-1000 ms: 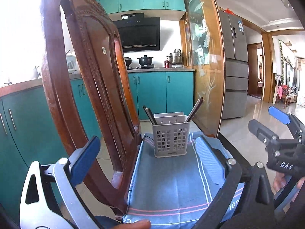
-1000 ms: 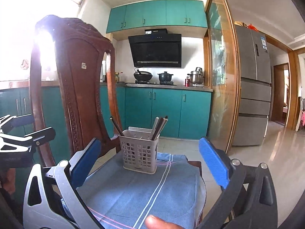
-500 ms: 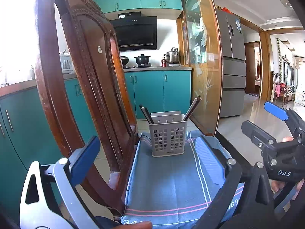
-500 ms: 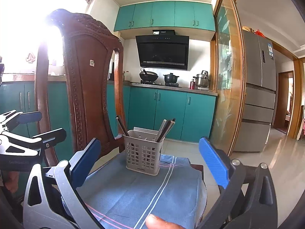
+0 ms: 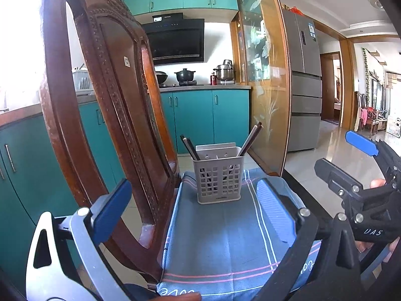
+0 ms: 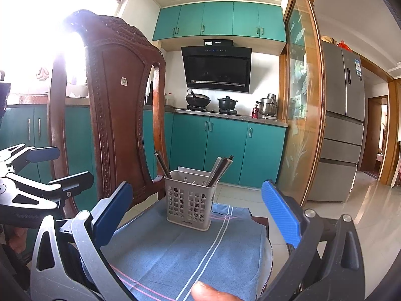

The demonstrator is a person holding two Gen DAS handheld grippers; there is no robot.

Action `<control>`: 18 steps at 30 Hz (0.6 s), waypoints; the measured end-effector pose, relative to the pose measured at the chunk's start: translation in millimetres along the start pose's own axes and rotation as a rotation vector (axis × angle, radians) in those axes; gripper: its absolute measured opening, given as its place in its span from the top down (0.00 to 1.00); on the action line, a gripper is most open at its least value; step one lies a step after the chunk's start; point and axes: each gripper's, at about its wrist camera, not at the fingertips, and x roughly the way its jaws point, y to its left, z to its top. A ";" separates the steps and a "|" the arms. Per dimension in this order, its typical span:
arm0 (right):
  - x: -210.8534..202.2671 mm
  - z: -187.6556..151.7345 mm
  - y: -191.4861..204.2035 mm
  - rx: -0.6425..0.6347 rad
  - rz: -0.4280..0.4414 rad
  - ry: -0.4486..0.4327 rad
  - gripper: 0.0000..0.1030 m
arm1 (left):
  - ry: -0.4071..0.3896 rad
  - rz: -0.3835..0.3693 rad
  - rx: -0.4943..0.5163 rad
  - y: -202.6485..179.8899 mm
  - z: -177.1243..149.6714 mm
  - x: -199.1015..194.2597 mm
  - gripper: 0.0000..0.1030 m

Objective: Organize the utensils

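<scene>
- Chopsticks (image 5: pixel 246 140): dark, slender sticks, stood on end in the holder, one group leaning left (image 5: pixel 189 148), one leaning right. No loose pieces lay on the cloth, so the sorting appeared finished or close to it.
- Holder (image 5: pixel 218 180): grey plastic basket, box-shaped, with grid-pierced walls and a taller solid back plate. It stood upright at the far end of the chair seat, on the cloth, well apart from both grippers.
- Cloth (image 5: pixel 225 238): blue woven fabric with pale and pink stripes, spread flat over the seat and hanging over its front edge.
- Chair (image 5: pixel 105 115): dark reddish wood, glossy, with a carved beaded arch back rising left of the holder.
- Left gripper (image 5: pixel 193 213): blue-padded fingers spread wide, nothing between them. Against the views a second earlier, the holder sat slightly higher and smaller in frame, suggesting a small pull back.
- Right gripper (image 6: pixel 195 208): likewise spread wide and empty, its blue pads (image 6: pixel 280 213) smooth and flat. The holder had also shifted in this view, consistent with withdrawal.
- Reading: both tools were empty and retreating, so no further pickup seemed under way.
</scene>
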 end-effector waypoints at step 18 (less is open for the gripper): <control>-3.1 -2.4 -0.8 -0.009 -0.006 -0.003 0.03 | 0.008 -0.013 0.004 -6.1 -0.3 5.9 0.04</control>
